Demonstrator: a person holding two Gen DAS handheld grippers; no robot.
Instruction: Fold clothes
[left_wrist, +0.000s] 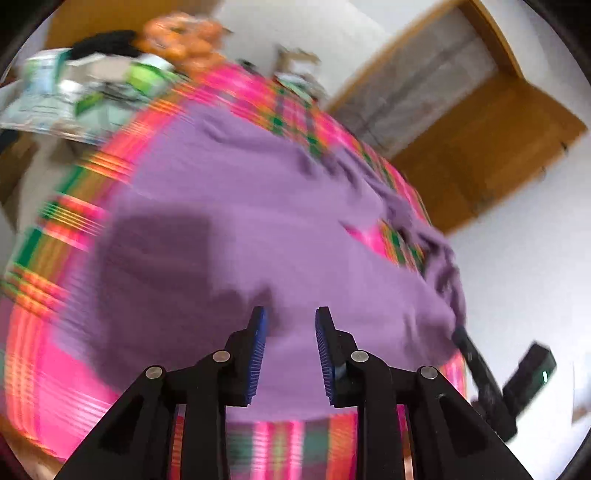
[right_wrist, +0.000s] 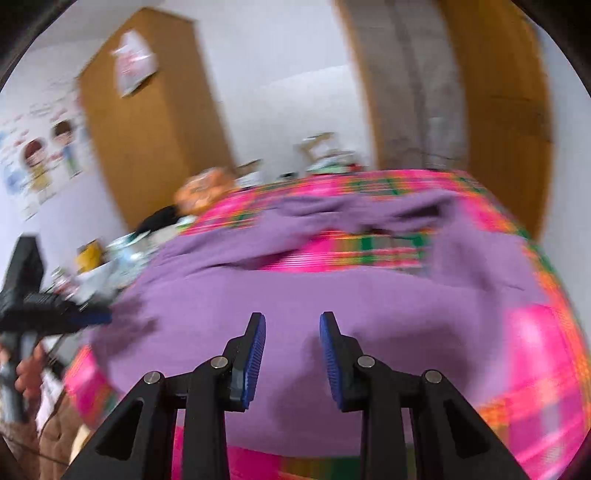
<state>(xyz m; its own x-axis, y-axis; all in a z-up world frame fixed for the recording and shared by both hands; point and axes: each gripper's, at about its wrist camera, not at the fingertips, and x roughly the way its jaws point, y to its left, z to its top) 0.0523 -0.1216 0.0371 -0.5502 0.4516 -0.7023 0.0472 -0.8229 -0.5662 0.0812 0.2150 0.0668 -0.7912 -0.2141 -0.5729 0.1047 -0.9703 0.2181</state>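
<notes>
Left wrist view: left gripper (left_wrist: 290, 325) is hovering released, fingers apart, over the purple garment (left_wrist: 229, 206) lying on the pink plaid cloth (left_wrist: 48, 362); right wrist view: right gripper (right_wrist: 292, 330) is hovering likewise, grasping nothing, above the garment's near edge.

Home bedroom: plaid-covered bed (left_wrist: 74, 236), wardrobe (right_wrist: 147, 122).
</notes>
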